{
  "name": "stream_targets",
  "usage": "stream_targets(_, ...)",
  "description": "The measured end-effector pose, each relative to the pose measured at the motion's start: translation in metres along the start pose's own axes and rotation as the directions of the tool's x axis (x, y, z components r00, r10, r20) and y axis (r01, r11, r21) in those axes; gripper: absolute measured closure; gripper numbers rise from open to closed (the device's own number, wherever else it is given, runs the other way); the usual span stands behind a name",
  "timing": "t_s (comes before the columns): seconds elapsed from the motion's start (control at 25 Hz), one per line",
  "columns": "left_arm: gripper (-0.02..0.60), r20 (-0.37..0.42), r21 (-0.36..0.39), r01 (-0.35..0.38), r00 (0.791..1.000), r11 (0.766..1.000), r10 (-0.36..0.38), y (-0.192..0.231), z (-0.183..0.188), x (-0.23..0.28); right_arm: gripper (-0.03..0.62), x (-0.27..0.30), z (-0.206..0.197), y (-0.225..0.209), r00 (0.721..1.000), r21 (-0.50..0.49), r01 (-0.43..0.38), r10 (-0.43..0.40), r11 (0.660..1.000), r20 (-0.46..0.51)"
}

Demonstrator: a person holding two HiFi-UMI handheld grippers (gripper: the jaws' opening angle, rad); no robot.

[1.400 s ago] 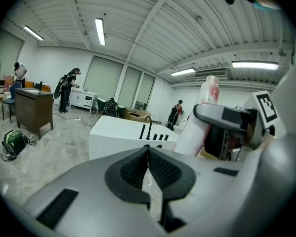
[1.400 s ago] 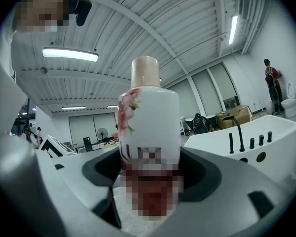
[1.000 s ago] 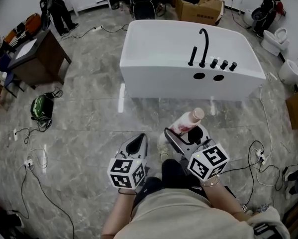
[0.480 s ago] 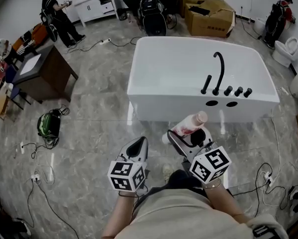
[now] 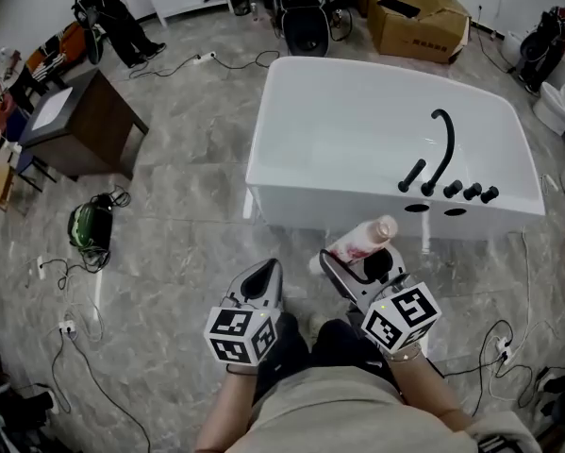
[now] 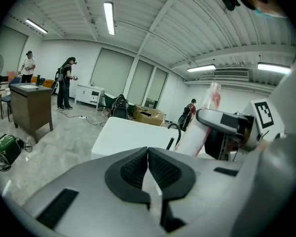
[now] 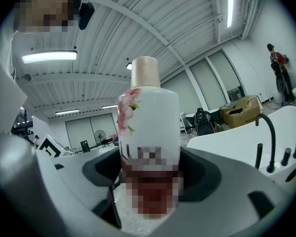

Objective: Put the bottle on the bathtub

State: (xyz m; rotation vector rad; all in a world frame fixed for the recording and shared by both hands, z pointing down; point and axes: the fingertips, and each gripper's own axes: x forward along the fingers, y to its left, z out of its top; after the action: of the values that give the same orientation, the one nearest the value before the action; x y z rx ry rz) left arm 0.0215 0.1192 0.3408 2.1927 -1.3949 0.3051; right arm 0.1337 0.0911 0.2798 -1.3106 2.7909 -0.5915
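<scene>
**One bottle in the right jaws, in front of the bathtub**

Head view: the bottle (image 5: pixel 361 238) is tilted in the right gripper (image 5: pixel 356 264), over the floor and near the white bathtub (image 5: pixel 357 206). The jaws hide its lower part. The left gripper (image 5: pixel 259 279) is beside it. On the tub rim are one curved black faucet (image 5: pixel 443 147) and four smaller black fittings.

Left gripper view: the jaws are pressed together, with nothing between them. The right gripper partly covers the bottle.

Right gripper view: there is one bottle, white with a beige cap and pink flower print. The wide-spread jaws pinch its body. Its label cannot be read.
</scene>
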Motion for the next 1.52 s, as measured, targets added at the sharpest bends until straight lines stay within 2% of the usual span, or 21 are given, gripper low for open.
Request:
stream_targets(0.28, 0.574, -0.017, -0.004, 0.026, 1.0, 1.0, -0.026, 0.074, 0.028, 0.055, 0.26, 0.078, -0.008, -0.022, 0.999, 0.015, 0.048, -0.048, 0.999, -0.011)
stream_targets(0.52, 0.574, -0.036, 0.019, 0.076, 0.997, 0.997, -0.075, 0.148, 0.08, 0.096, 0.26, 0.166, 0.014, -0.034, 0.993, 0.019, 0.118, -0.118, 0.993, 0.003)
stream_targets(0.76, 0.574, -0.07, 0.038, 0.128, 0.99, 0.991, -0.125, 0.213, 0.109, 0.134, 0.26, 0.242, 0.026, -0.043, 0.983, 0.022, 0.175, -0.176, 0.984, 0.053)
stream_targets(1.0, 0.574, -0.107, 0.029, 0.182, 0.978, 0.983, -0.178, 0.245, 0.114, 0.157, 0.26, 0.274, 0.019, -0.046, 0.974, 0.017, 0.224, -0.225, 0.974, 0.034)
stream_targets(1.52, 0.574, -0.187, -0.027, 0.197, 0.962, 0.98, -0.198, 0.267, 0.085, 0.205, 0.26, 0.315, -0.008, -0.084, 0.972, -0.006, 0.232, -0.233, 0.973, -0.023)
